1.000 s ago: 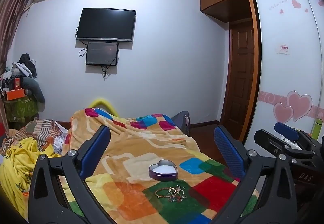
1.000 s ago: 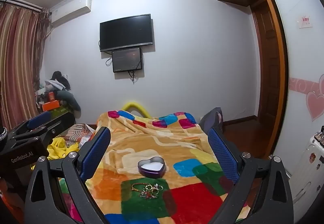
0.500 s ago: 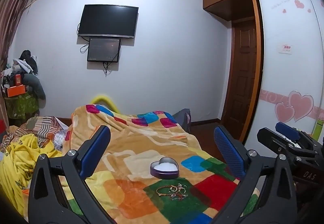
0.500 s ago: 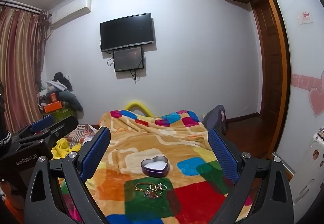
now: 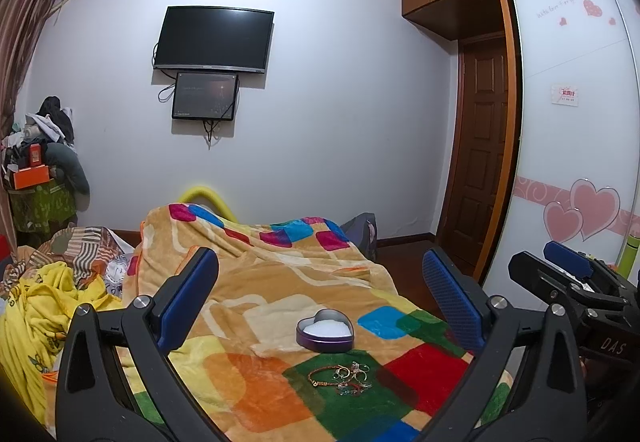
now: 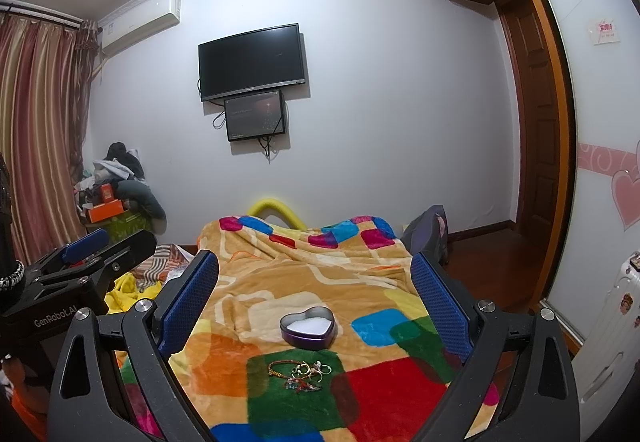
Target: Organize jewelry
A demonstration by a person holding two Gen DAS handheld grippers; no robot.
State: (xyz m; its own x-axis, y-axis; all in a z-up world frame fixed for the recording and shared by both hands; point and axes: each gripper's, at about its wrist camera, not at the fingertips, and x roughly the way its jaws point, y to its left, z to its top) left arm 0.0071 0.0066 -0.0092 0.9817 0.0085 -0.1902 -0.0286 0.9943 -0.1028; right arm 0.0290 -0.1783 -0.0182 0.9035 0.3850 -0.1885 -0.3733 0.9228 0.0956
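Observation:
A purple heart-shaped tin (image 5: 325, 331) with a white lining lies open on the colourful blanket (image 5: 256, 294); it also shows in the right wrist view (image 6: 307, 327). A small heap of jewelry (image 5: 342, 377), a bracelet and several rings, lies just in front of the tin on a green square, and shows in the right wrist view (image 6: 301, 374). My left gripper (image 5: 320, 278) is open and empty, held above and short of both. My right gripper (image 6: 316, 278) is open and empty too, beside the left one.
The bed's right edge drops to a wooden floor by a white wardrobe with pink hearts (image 5: 576, 170). Yellow clothes (image 5: 36, 318) are heaped left of the blanket. A dark bag (image 6: 430, 232) stands at the bed's far right corner. A TV (image 5: 214, 39) hangs on the far wall.
Both grippers have tilted slightly upward, so the tin and jewelry sit a little lower in both views. Both stay open and empty.

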